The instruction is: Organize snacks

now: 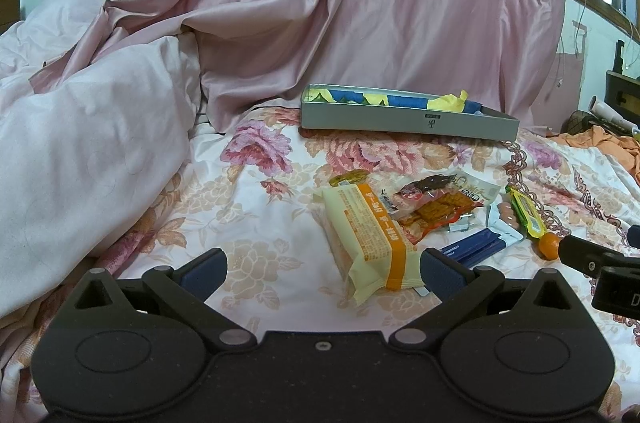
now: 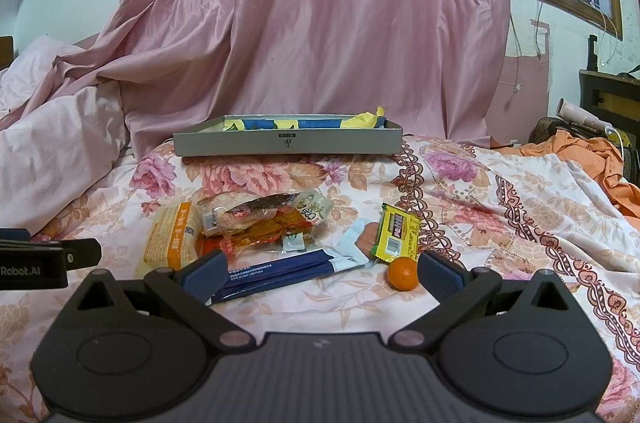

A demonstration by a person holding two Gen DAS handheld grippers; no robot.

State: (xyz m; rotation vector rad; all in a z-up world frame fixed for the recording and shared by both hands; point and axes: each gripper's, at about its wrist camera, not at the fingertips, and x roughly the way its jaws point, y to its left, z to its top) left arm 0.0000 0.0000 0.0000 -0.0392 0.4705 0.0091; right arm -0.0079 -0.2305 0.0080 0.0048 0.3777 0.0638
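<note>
Lying on the bed (image 2: pixel 500 243) in front of the grey box (image 2: pixel 288 142), the snacks were still in a pile. Both the left gripper (image 1: pixel 322 273) and right gripper (image 2: pixel 320 273) were wide apart, holding nothing. The small orange (image 2: pixel 402 273) could roll away if bumped.

One grey box (image 2: pixel 288 143), one orange (image 2: pixel 402 273), and about six snack packets (image 2: pixel 256 219) lie on the bedspread.
</note>
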